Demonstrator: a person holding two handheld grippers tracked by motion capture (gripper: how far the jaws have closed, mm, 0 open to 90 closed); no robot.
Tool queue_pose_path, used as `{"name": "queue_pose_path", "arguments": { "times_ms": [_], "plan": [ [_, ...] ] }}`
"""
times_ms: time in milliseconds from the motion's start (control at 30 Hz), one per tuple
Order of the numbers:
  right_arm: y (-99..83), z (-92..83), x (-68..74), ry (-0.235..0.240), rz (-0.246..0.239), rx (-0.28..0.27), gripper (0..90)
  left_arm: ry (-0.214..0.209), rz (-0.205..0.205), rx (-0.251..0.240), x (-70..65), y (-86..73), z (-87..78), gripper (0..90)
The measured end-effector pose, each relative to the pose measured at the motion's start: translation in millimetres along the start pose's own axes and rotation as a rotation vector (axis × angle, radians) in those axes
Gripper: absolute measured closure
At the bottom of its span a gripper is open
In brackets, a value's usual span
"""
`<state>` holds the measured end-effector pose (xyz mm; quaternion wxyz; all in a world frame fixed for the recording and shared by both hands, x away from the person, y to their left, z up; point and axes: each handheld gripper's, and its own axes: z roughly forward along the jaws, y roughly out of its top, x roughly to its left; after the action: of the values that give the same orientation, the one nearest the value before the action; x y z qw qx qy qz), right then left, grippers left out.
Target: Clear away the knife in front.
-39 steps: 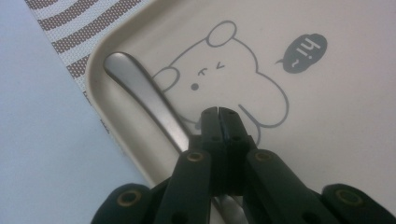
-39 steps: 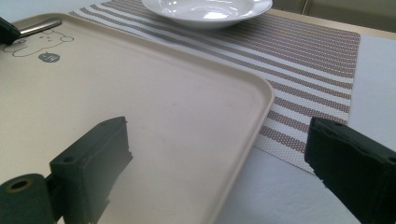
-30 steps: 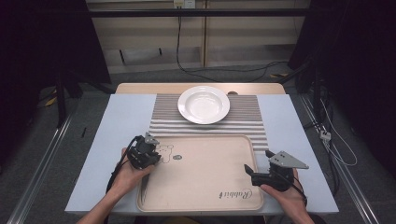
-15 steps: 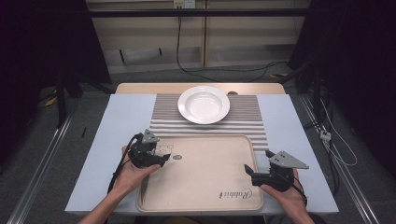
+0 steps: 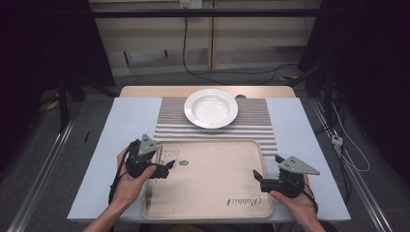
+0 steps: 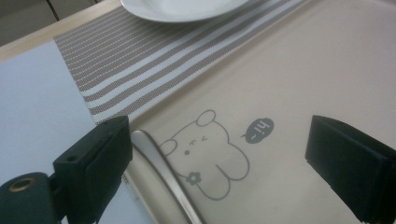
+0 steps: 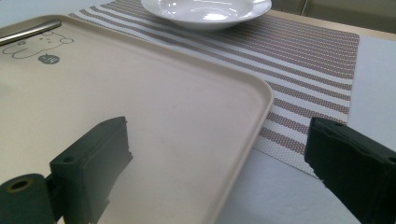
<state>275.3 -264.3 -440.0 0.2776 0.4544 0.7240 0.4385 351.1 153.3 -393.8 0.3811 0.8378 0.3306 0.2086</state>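
Note:
A beige tray (image 5: 212,179) with a bear drawing lies at the front of the table. A slim silver utensil handle (image 6: 156,163) rests along the tray's left rim and is seen as a thin line (image 5: 149,188) in the high view. My left gripper (image 5: 164,169) hovers just above that rim. Its jaws have just been opening and now stand wide apart (image 6: 222,133), with the handle lying below near the left jaw and not pressed. My right gripper (image 5: 258,176) is open over the tray's front right corner (image 7: 222,133), with nothing between its jaws.
A white plate (image 5: 211,108) sits on a striped placemat (image 5: 256,121) behind the tray, on a pale blue table cover (image 5: 125,125). Cables trail across the floor beyond the table's far edge.
The left gripper's jaws went from shut to wide open, and the hand lifted a little from the tray's left rim. The silver handle stays on the tray. The right hand has not moved.

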Motion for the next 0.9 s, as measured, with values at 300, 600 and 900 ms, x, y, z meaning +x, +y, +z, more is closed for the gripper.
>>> {"name": "queue_pose_path", "arguments": {
  "times_ms": [300,600,900],
  "plan": [
    [0.1,0.1,-0.3,0.001,0.0,0.0,7.1,-0.021,-0.073,-0.006,5.4,-9.2,-9.3,6.7],
    [0.0,0.0,-0.2,0.002,0.003,0.001,7.0,0.021,-0.132,-0.025,19.7,-35.7,-29.4,6.4],
    [0.1,0.6,-0.4,-0.003,0.004,-0.001,6.9,0.064,-0.148,-0.025,23.1,-59.3,-36.8,6.4]
  ]
}}
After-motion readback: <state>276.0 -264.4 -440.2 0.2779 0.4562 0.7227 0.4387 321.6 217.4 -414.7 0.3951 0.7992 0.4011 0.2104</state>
